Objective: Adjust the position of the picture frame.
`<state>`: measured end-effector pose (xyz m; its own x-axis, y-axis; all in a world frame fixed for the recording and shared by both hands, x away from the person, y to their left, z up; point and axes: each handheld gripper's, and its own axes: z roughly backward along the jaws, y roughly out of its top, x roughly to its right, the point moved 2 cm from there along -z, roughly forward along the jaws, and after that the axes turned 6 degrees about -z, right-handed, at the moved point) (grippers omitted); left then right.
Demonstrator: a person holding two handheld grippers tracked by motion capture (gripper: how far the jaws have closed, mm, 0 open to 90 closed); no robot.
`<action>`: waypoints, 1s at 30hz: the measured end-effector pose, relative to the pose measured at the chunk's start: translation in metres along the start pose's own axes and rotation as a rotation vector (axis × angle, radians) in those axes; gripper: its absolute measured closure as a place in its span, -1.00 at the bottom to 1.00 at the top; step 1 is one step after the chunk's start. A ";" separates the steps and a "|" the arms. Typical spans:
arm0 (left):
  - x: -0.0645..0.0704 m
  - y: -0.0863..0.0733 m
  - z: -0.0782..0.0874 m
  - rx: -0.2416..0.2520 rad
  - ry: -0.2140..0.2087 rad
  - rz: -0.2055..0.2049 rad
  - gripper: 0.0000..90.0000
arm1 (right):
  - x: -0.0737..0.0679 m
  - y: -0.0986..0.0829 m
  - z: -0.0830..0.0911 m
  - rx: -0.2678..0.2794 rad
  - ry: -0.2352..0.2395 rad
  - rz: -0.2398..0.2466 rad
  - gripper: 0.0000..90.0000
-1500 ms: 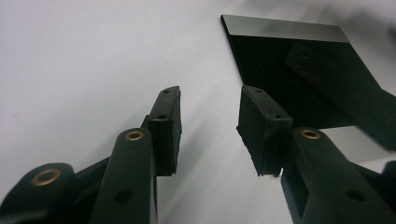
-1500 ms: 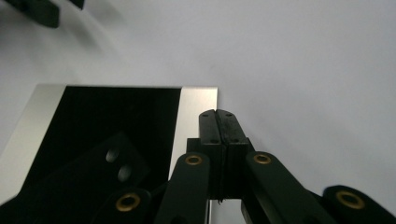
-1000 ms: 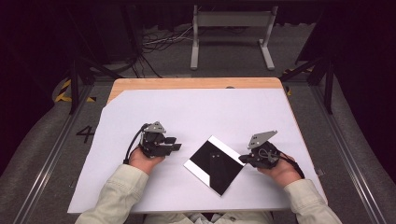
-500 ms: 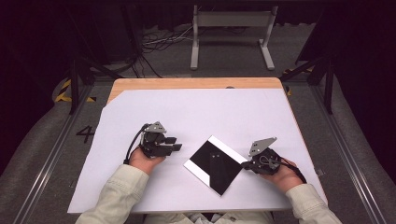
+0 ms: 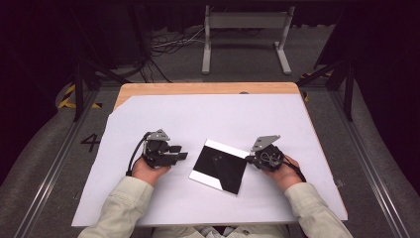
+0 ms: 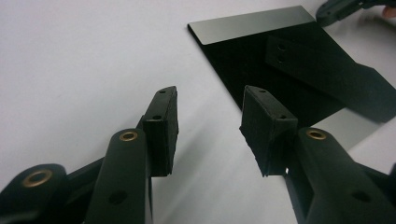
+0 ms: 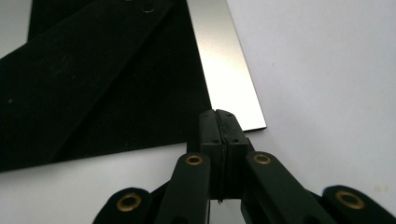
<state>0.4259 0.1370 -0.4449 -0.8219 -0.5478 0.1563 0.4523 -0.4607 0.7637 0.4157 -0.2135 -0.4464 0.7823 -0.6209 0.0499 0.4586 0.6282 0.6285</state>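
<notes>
Resting on white sheet [image 5: 198,119]: left gripper [image 5: 179,152], jaws apart, nothing between, pointing toward mirror [image 5: 220,166]. Mirror flat at sheet's middle, between both grippers, dark face with pale strips along two edges. Left gripper view: pads [image 6: 161,126] just short of mirror [image 6: 299,79] edge, not touching. Right gripper [image 5: 250,158] at mirror's right corner, jaws pressed together. Right gripper view: tips at pale strip [image 7: 229,70], contact with mirror unclear.
</notes>
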 end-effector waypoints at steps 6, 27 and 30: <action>0.000 -0.005 0.003 0.000 -0.002 0.021 0.26 | 0.008 0.021 -0.017 -0.005 -0.001 -0.003 1.00; 0.002 -0.006 0.003 -0.005 0.025 -0.026 0.25 | 0.019 0.049 -0.034 0.051 -0.012 -0.054 0.99; 0.004 -0.005 0.006 0.016 0.041 -0.063 0.24 | 0.018 0.049 -0.020 0.108 0.020 -0.078 0.99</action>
<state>0.4182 0.1405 -0.4442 -0.8337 -0.5461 0.0821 0.3943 -0.4845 0.7809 0.4605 -0.1848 -0.4302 0.7544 -0.6562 -0.0173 0.4712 0.5231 0.7102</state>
